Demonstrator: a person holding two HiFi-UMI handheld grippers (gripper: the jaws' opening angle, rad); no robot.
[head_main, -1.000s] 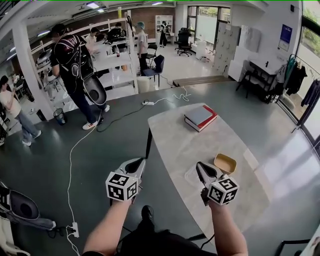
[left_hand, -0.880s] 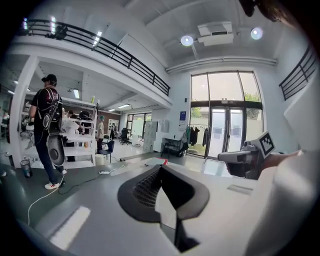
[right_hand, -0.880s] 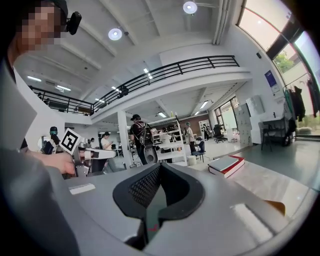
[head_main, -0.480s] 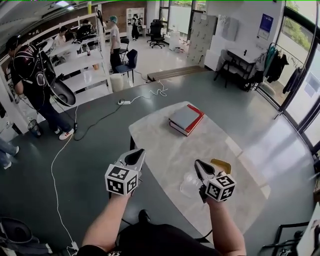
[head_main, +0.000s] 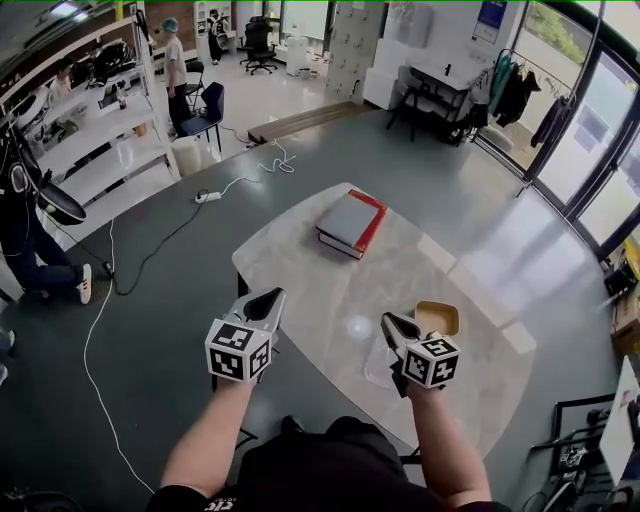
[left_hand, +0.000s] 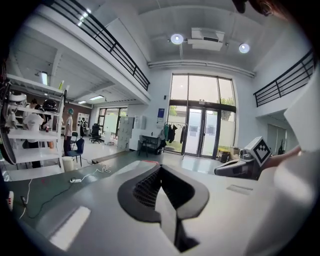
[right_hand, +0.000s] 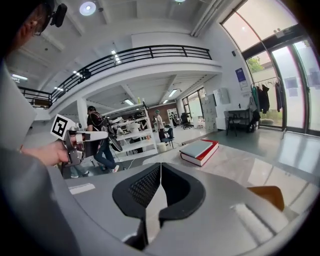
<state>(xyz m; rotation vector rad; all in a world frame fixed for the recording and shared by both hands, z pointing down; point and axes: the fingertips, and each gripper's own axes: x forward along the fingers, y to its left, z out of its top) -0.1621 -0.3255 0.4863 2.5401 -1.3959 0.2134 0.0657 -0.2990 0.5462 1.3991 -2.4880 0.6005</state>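
Note:
My left gripper (head_main: 270, 298) is shut and empty, held in the air over the near left edge of a pale marble table (head_main: 330, 275). My right gripper (head_main: 388, 322) is also shut with nothing in it, above the table's near part. A tan shallow tray (head_main: 436, 318) lies just right of it, and a clear plastic item (head_main: 376, 366) shows beneath it. A grey book with a red cover (head_main: 350, 222) lies at the table's far side. The right gripper view shows the book (right_hand: 199, 150), the tray (right_hand: 267, 195) and the left gripper (right_hand: 82, 140). The left gripper view shows the right gripper (left_hand: 240, 167).
White shelving (head_main: 90, 140) with people beside it stands at the far left. A white cable (head_main: 100, 300) and a power strip (head_main: 208, 197) lie on the dark floor. Chairs, a desk (head_main: 440, 75) and hanging coats (head_main: 520, 90) stand far back, with glass doors at the right.
The head view has swung, so the table and book sit more central and the person with the backpack has slid to the left edge. Both grippers keep the same shut pose.

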